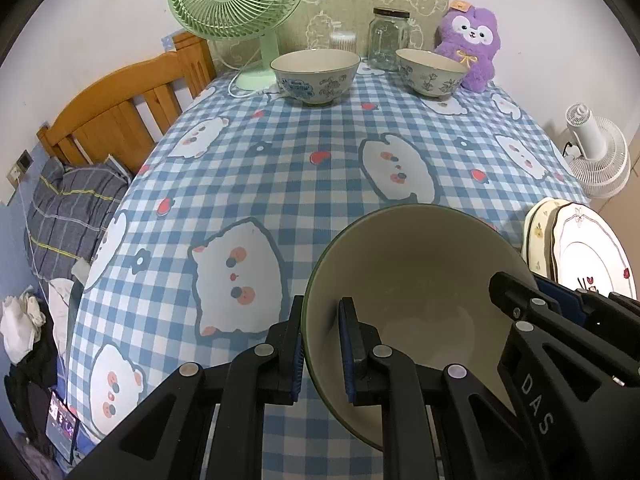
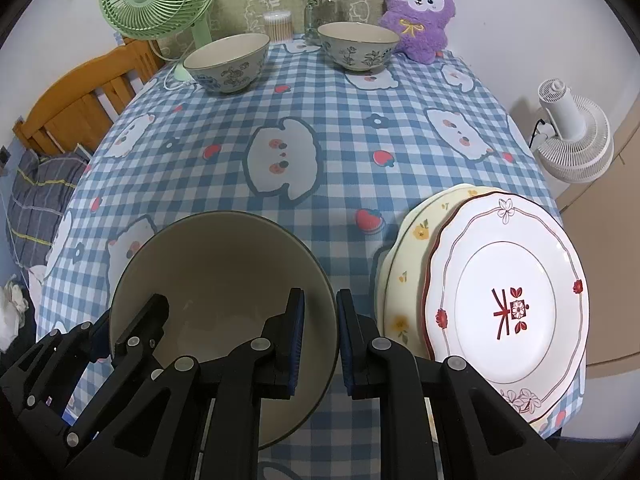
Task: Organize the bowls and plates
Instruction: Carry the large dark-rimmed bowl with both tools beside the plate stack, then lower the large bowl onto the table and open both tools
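Gripping opposite sides of one rim, both claws pinch the large cream-lined ceramic bowl with a dark green rim (image 1: 404, 280). The left claw (image 1: 322, 354) has one blue-padded finger inside the bowl's wall and the other outside it, pressed onto the left edge. The right claw (image 2: 320, 344) does the same on the right edge, its pads clamped on the rim. In the left wrist view the right claw enters from the lower right; in the right wrist view the left claw shows at lower left.

The bowl sits low over the near part of the bench, which is covered in a blue-and-white checked cloth printed with white cats (image 1: 280, 168); whether its base touches the cloth cannot be told.

Just to its right lie two stacked plates: a white scalloped plate with a red edge and red motif (image 2: 508, 304) on top of a cream plate with yellow flowers (image 2: 404, 276).

At the far end stand two blue-flowered ceramic bowls, the left one (image 2: 227, 63) and the right one (image 2: 358, 50), apart from each other.
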{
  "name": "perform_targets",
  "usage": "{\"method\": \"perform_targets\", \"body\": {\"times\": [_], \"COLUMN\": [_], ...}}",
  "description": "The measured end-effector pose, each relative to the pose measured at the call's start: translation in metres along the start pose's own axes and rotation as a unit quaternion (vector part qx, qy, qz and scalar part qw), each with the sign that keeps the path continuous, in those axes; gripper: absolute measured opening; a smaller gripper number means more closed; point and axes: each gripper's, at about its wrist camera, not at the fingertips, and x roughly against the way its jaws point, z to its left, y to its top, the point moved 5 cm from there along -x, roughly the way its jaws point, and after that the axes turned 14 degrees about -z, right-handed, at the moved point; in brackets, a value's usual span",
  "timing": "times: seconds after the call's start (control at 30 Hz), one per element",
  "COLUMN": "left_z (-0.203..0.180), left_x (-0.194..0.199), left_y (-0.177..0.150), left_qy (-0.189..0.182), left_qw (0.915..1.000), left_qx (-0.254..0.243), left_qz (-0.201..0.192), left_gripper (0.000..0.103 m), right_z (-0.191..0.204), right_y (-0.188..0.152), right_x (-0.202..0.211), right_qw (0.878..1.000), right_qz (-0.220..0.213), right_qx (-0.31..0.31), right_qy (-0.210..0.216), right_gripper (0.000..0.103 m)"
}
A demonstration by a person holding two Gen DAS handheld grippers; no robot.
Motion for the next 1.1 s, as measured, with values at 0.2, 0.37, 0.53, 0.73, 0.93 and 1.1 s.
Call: {"method": "perform_targets", "body": {"times": [0.2,0.37,0.53,0.73,0.93,1.1], "left_z": [-0.002,-0.006,-0.007,-0.001,0.001,0.001], "left_x": [0.0,-0.001,0.002,0.007,0.019,0.03], "left_y": [0.0,0.001,0.009,0.019,0.036,0.053], "left_qy": [-0.009,-0.019,-0.018,-0.012,-0.001,0.006], "left_qw": [0.9999,0.9997,0.9998,0.9998,0.9997,0.9993], "left_qx": [0.007,0.007,0.01,0.017,0.02,0.025], "left_qz": [0.005,0.01,0.005,0.002,-0.013,-0.026], "left_gripper": [0.024,0.044,0.061,0.077,0.081,0.081], "right_z": [-0.001,-0.002,-0.002,-0.004,-0.005,-0.006], "right_y": [0.002,0.006,0.013,0.026,0.043,0.06], "right_x": [-0.001,-0.002,0.003,0.012,0.028,0.043], "right_qw": [1.0,1.0,1.0,1.0,0.999,0.999], "right_qz": [0.011,0.01,-0.002,-0.007,-0.027,-0.046], "right_qx": [-0.001,-0.003,0.006,-0.002,-0.003,0.001], "right_qy": [0.018,0.015,0.006,0.014,0.022,0.026], "right_gripper": [0.022,0.079,0.082,0.081,0.081,0.081]}}
